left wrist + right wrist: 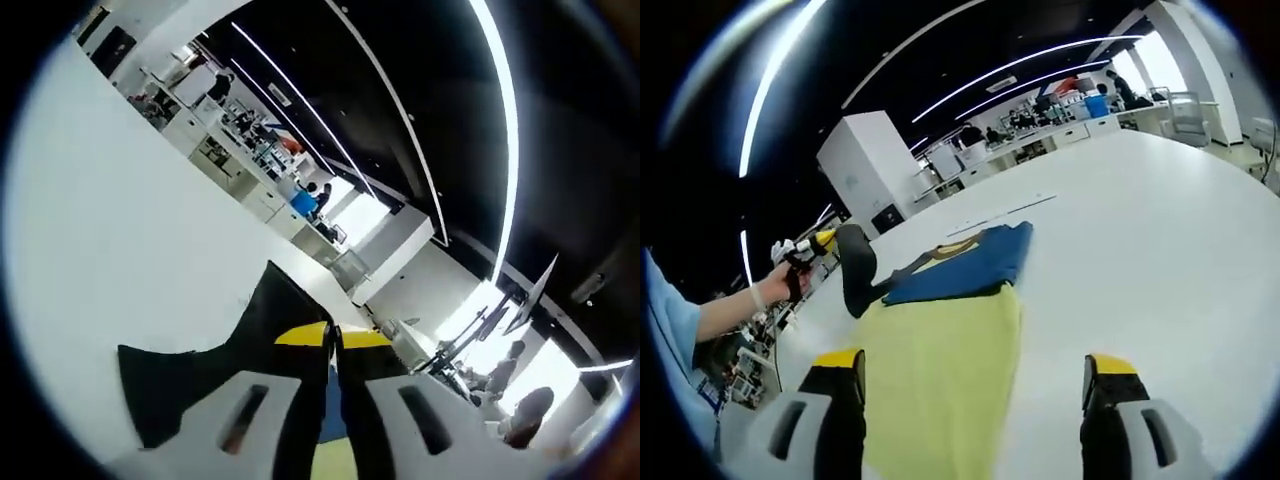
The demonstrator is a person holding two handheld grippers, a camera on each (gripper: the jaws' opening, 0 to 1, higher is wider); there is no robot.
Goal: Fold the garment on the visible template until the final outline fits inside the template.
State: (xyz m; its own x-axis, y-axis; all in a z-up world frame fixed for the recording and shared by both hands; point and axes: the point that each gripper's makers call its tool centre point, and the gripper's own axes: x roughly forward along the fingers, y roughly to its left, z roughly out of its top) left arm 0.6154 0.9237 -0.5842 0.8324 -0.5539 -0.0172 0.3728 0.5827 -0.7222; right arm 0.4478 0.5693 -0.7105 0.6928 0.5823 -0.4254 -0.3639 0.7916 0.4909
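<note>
One garment (pixel 965 262), a blue T-shirt with a yellow-trimmed neck, lying flat on a pale yellow template (pixel 945 370) on the white bench (pixel 1160 240).

Handling, as judged: light, limp cloth with no stiffness; it will drape and drag rather than hold shape, and a loose pinch may slip. Best taken at a hem edge or sleeve corner, with a firm nip through the layers.

Right claw (pixel 970 395): jaws spread wide and empty. The template runs up between them; the shirt lies beyond the tips, well apart, at the sheet's far end.

Left claw (pixel 333 340): jaws brought together, with dark fabric (pixel 190 375) spreading to either side of them; whether they actually grip it I cannot tell. In the right gripper view this claw, held in a person's hand (pixel 790 275), sits near the shirt's left edge, where a dark fold of cloth stands lifted.
</note>
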